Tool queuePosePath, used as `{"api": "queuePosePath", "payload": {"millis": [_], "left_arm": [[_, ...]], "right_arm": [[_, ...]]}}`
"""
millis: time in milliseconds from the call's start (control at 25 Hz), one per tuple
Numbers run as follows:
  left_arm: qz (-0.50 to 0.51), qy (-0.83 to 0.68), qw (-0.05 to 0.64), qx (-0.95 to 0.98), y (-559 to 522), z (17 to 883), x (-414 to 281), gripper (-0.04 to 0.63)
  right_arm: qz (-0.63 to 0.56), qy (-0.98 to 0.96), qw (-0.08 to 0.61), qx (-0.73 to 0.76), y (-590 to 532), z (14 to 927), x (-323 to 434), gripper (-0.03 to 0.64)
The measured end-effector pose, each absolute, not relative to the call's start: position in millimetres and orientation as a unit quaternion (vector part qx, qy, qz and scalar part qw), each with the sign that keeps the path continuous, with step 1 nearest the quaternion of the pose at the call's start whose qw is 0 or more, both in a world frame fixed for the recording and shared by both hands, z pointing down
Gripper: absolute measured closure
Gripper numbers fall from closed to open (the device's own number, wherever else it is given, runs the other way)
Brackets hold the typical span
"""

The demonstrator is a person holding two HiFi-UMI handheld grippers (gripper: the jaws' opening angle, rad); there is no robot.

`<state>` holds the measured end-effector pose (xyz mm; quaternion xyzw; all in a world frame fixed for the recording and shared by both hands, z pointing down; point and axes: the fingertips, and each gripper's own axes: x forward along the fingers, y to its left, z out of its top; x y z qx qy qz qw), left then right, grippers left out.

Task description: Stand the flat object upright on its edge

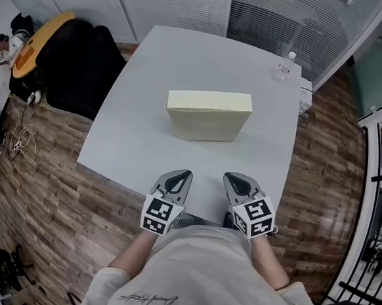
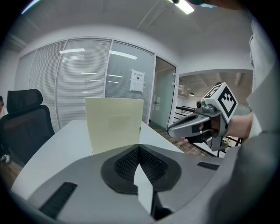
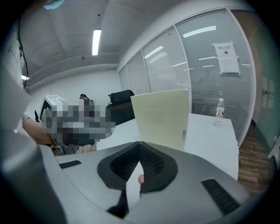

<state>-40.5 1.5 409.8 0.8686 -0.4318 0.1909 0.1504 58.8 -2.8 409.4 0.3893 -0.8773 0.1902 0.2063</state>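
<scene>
A pale yellow flat box [image 1: 208, 115] stands upright on its edge near the middle of the white table [image 1: 139, 144], with nothing touching it. It shows as a tall panel in the left gripper view [image 2: 114, 124] and in the right gripper view [image 3: 162, 117]. My left gripper [image 1: 180, 177] and right gripper [image 1: 236, 180] hover side by side over the table's near edge, well short of the box. Both are shut and hold nothing. The right gripper also appears in the left gripper view [image 2: 173, 129].
A clear water bottle [image 1: 284, 66] stands at the table's far right corner. A black office chair [image 1: 79, 64] sits off the table's left side on the wood floor. Blinds and glass walls line the far side.
</scene>
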Motion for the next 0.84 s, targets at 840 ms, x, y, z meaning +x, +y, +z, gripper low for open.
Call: {"api": "queuePosePath", "payload": {"millis": [840], "left_arm": [[0.194,-0.437,0.126,0.869,2.4,399.0,-43.4,0.584]], "right_arm": [[0.19,-0.881,0.198,0.386,-1.2,408.2,58.4,0.592]]}}
